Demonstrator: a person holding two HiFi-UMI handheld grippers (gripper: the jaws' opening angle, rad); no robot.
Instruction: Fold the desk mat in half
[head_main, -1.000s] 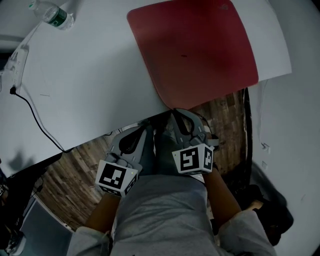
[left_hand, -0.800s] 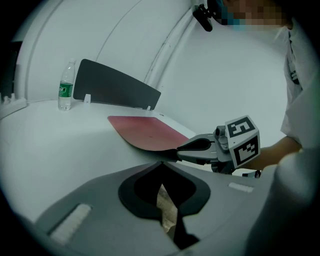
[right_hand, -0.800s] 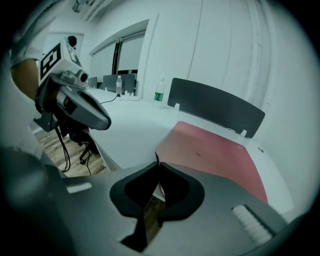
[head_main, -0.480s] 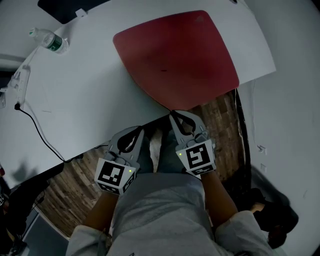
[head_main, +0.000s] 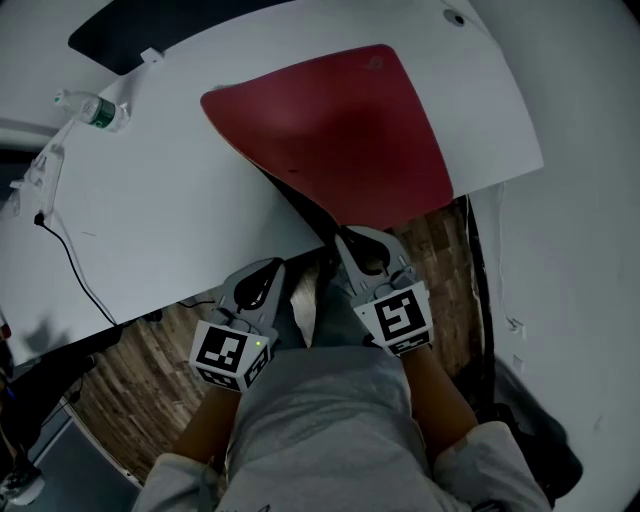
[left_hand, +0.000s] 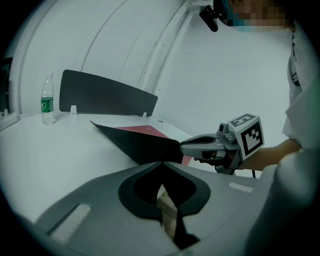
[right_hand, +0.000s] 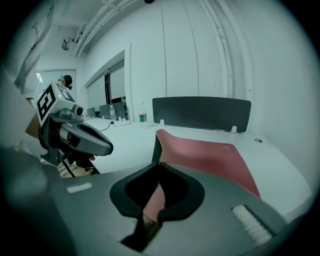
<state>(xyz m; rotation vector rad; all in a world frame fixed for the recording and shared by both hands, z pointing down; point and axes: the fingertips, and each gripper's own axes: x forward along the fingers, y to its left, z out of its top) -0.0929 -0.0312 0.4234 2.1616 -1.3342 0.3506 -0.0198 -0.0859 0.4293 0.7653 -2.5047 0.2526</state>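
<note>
Right gripper (head_main: 343, 234) is pinching the near corner of the red desk mat (head_main: 340, 130). The mat lies on the white desk (head_main: 170, 220) with that corner raised, and its long axis runs away from the gripper toward the far edge, so I'd carry the fold that way. Left gripper (head_main: 276, 266) is pressed together on nothing, off the desk's near edge, farther from the mat; its view shows the flap's dark underside, head view only the red top.

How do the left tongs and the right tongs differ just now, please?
The right tongs pinch the raised near corner of the red desk mat; the left tongs hold nothing. The right tongs reach farther forward; the left tongs stand apart from the mat. Both are shut.
</note>
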